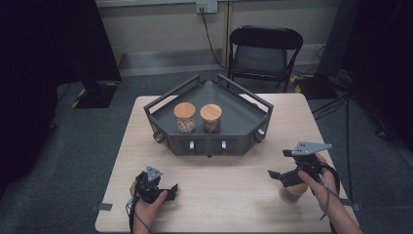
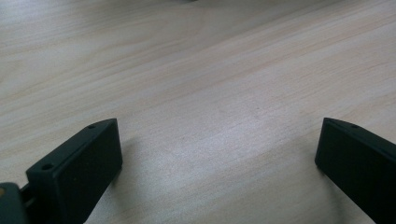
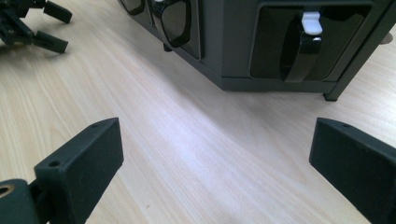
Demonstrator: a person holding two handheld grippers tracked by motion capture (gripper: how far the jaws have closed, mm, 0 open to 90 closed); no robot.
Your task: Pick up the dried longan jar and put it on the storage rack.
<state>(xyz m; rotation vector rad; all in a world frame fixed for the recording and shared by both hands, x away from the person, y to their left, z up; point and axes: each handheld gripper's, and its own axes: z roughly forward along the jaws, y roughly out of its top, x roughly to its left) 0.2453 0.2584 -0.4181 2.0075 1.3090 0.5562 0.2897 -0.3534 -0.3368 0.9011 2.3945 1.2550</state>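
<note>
**Both claws spread wide over the counter, a third jar under the right hand**

The left claw (image 1: 168, 191) rests low at the near left of the pale wooden counter (image 1: 219, 185), held in the person's left hand (image 1: 146, 202). In the left gripper view its two black jaws stand far apart with only bare wood grain between them; nothing is gripped.

The right claw (image 1: 278, 164) is at the near right of the counter, raised a little and pointing towards the dark grey tray (image 1: 238, 114). In the right gripper view its jaws are likewise wide apart and hold nothing; bare counter lies between them, and beyond it the front wall of the tray (image 3: 233, 42) with a black latch tipped in white (image 3: 309, 28). The left claw (image 3: 35, 25) shows in the far upper left corner of that view.

A glass jar with a wooden lid (image 1: 292, 190) stands on the counter directly below the right hand (image 1: 321, 183), partly hidden by it; whether the hand touches it cannot be told.

On the tray, well apart from both claws, two more wooden-lidded jars stand upright side by side: the left jar (image 1: 185, 117) holds pale contents, the right jar (image 1: 211, 118) darker ones. A black folding chair (image 1: 265, 51) stands behind the counter.
</note>
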